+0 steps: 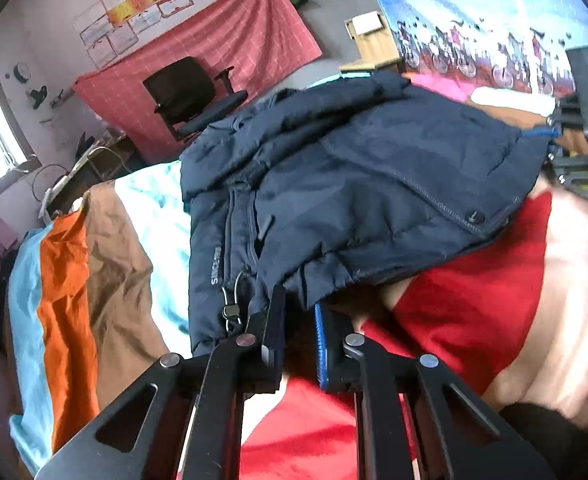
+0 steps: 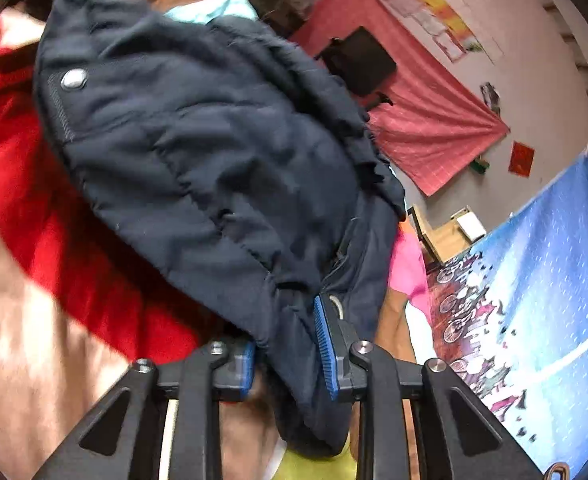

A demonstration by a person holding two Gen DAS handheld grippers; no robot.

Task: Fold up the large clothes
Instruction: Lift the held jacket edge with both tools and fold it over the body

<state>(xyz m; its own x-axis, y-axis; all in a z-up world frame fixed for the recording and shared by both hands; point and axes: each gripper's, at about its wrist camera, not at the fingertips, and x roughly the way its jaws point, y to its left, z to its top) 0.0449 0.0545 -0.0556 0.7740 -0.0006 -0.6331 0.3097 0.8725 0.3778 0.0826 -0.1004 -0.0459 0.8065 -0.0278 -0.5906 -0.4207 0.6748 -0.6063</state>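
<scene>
Bedspread (image 1: pixel 473 280) beneath jacket (image 1: pixel 373 168), tools (image 1: pixel 299 320) (image 2: pixel 290 340) clamped.

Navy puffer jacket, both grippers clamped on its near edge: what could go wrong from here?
1. The left gripper seems to pinch only the hem of the navy jacket, so the thick padding may slip out.
2. The right gripper holds a bunched wad; the fold could come out uneven.
3. The dangling cord toggle beside the left fingers might snag.

Pale lettering on navy jacket (image 1: pixel 215 265) placket, too blurred to read.
</scene>
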